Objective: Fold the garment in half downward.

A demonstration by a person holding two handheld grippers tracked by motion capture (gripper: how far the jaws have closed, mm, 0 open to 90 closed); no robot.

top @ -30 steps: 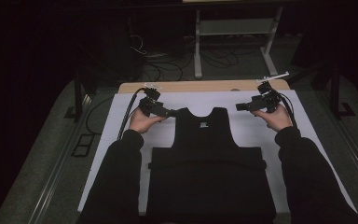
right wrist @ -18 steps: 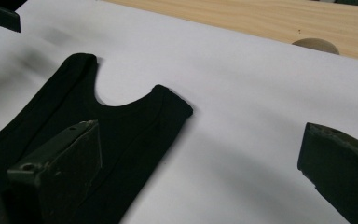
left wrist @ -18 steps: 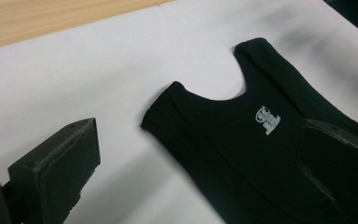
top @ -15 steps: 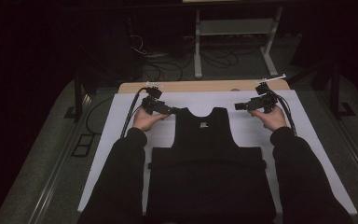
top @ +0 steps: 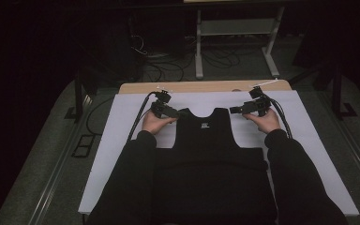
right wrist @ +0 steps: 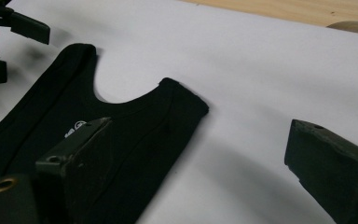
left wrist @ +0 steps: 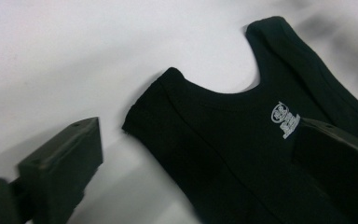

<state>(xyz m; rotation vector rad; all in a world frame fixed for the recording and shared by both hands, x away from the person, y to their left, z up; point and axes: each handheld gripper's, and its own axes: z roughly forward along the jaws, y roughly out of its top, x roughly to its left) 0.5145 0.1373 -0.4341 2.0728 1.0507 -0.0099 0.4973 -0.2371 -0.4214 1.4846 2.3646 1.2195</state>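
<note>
A black sleeveless top (top: 213, 154) lies flat on the white sheet (top: 122, 140), neck toward the far edge, with a small white label (left wrist: 285, 119) inside the neckline. My left gripper (top: 183, 114) hovers at the top's left shoulder strap (left wrist: 154, 107), jaws wide apart with the strap end lying between and below them. My right gripper (top: 232, 110) is at the right shoulder strap (right wrist: 182, 105). Its jaws have just been closing a little but still stand wide, and the strap end lies between them untouched. The person's dark sleeves cover the top's lower sides.
The sheet covers a wooden table whose bare far edge (top: 201, 86) shows beyond it. A small round wooden thing (right wrist: 354, 25) sits on that edge. Behind the table, cables and a metal stand (top: 236, 42) are on the dark floor.
Both hands have come down and slightly inward, bringing each gripper closer to its shoulder strap. The top has not moved.
</note>
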